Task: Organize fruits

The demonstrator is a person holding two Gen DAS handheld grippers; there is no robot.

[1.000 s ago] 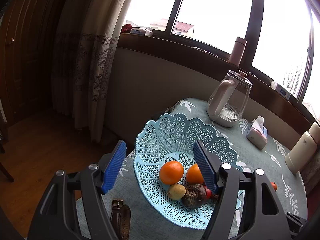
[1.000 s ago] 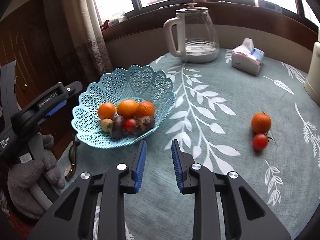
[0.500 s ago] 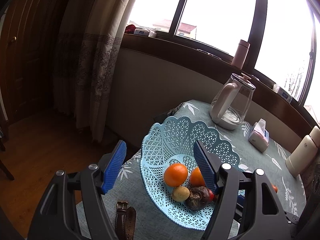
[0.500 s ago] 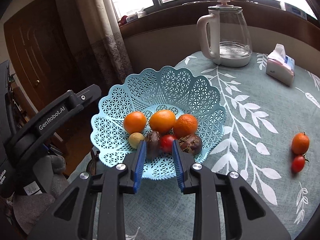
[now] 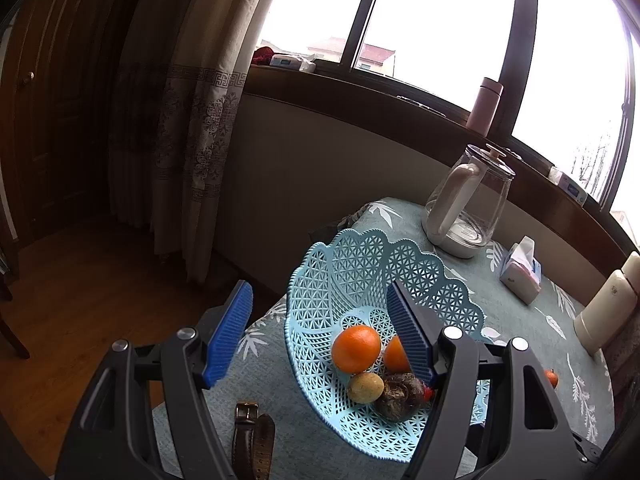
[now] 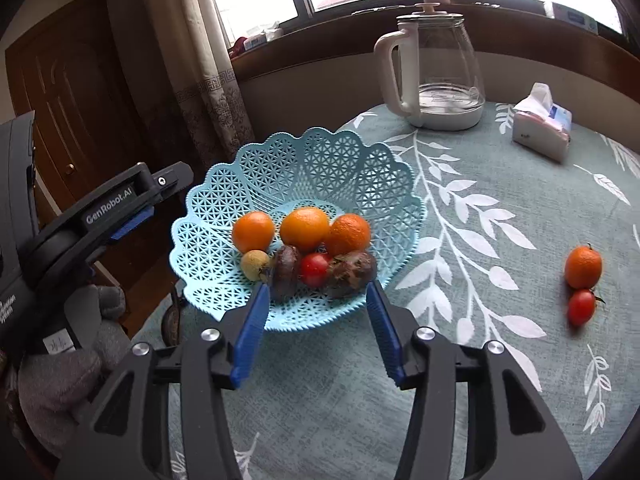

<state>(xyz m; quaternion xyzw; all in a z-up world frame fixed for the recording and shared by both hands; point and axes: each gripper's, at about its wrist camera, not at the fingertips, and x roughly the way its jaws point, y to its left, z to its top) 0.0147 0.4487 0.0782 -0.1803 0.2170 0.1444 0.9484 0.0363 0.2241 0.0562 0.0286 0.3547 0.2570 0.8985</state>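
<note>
A light blue lattice basket (image 6: 304, 148) stands at the table's left edge. It holds three oranges (image 6: 305, 227), a small yellow fruit (image 6: 254, 264), two dark wrinkled fruits (image 6: 352, 272) and a red tomato (image 6: 314, 269). My right gripper (image 6: 317, 285) is open, its blue pads either side of the basket's near rim, with nothing held. My left gripper (image 5: 318, 286) hangs open beside the basket (image 5: 352, 264) on its left, above the table edge. One more orange (image 6: 583, 266) and a red tomato (image 6: 581, 307) lie on the cloth at the right.
A glass kettle (image 6: 438, 68) and a tissue pack (image 6: 542, 126) stand at the back of the leaf-patterned tablecloth (image 6: 480, 216). A brown watch (image 5: 252, 436) lies by the basket's left side. A cream bottle (image 5: 606, 306) is at the far right. A gloved hand (image 6: 60, 376) holds the left gripper.
My right gripper has swung left from the open cloth to the basket, and its nearly shut jaws have opened wide. The left gripper has drawn back a little and stayed open.
</note>
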